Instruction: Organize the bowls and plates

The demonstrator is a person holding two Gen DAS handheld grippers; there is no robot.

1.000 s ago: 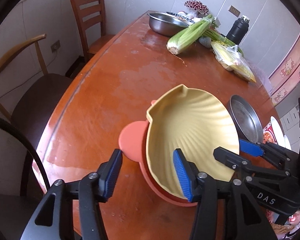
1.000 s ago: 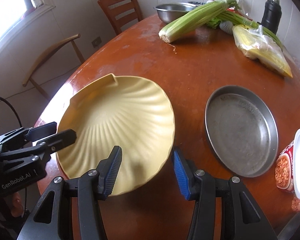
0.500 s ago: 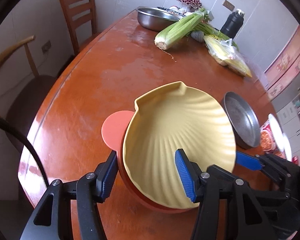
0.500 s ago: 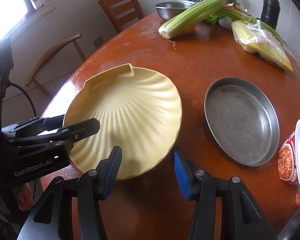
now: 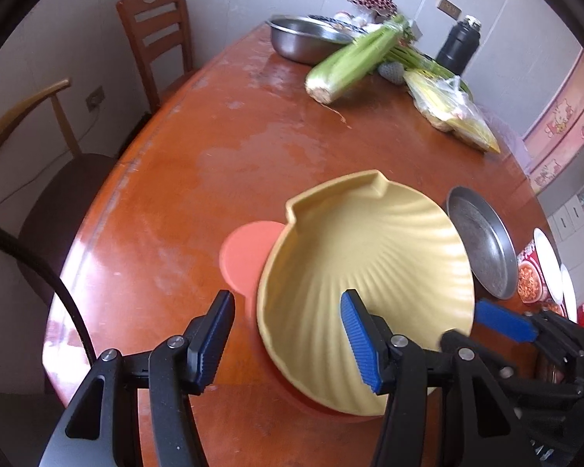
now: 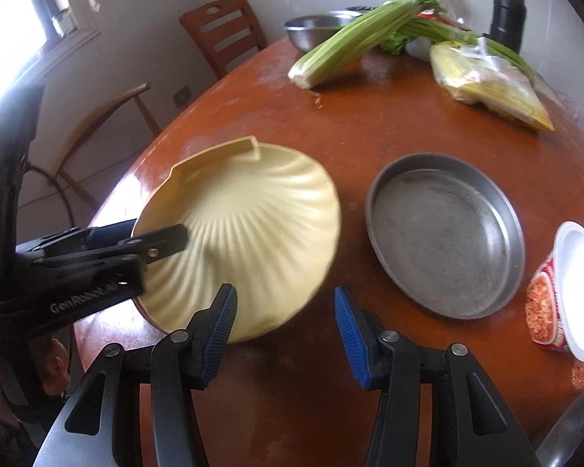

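The yellow shell plate (image 5: 366, 272) rests tilted on the coral plate (image 5: 245, 257), its near rim between the spread left claw (image 5: 288, 344). The right claw (image 6: 284, 334), also spread, apparently straddles its right edge.

one yellow plate (image 6: 253, 233), perhaps one orange plate (image 5: 241, 257), two chairs (image 5: 155, 39)

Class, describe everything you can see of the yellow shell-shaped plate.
The yellow shell-shaped plate is pale, matte and plastic-looking, with fanned ridges and a squared notch at its far edge. It sits tilted on an orange dish on the wooden table, left of a metal pan. The left tool straddles its rim, one finger inside; whether it presses is unclear.
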